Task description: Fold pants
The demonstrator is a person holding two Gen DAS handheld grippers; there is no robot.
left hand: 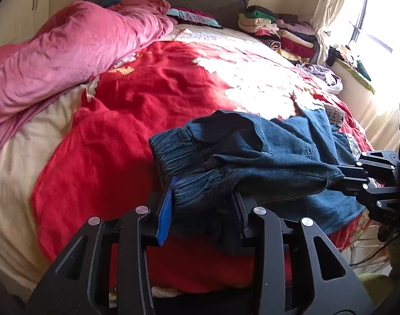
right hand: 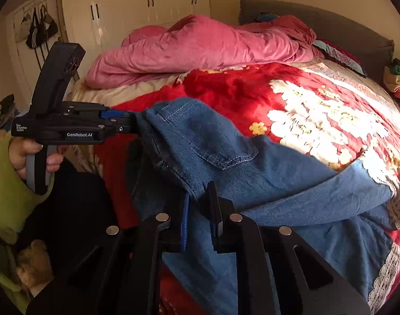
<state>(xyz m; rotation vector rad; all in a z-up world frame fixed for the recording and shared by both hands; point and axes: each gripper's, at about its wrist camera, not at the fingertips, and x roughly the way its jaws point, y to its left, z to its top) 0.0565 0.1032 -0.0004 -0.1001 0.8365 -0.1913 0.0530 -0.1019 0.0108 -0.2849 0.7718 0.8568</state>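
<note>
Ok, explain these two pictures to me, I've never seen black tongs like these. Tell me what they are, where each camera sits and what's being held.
They are hand-held grippers; a person holds one in each hand. Each carries a camera looking along its two fingers. One picture comes from the left gripper, the other from the right gripper. Each view also shows the other gripper from the side. On the bed, over a red blanket, lie blue denim pants. Both grippers are clamped on the pants near the waistband, lifting that end. A pink duvet and stacked clothes lie behind.
</note>
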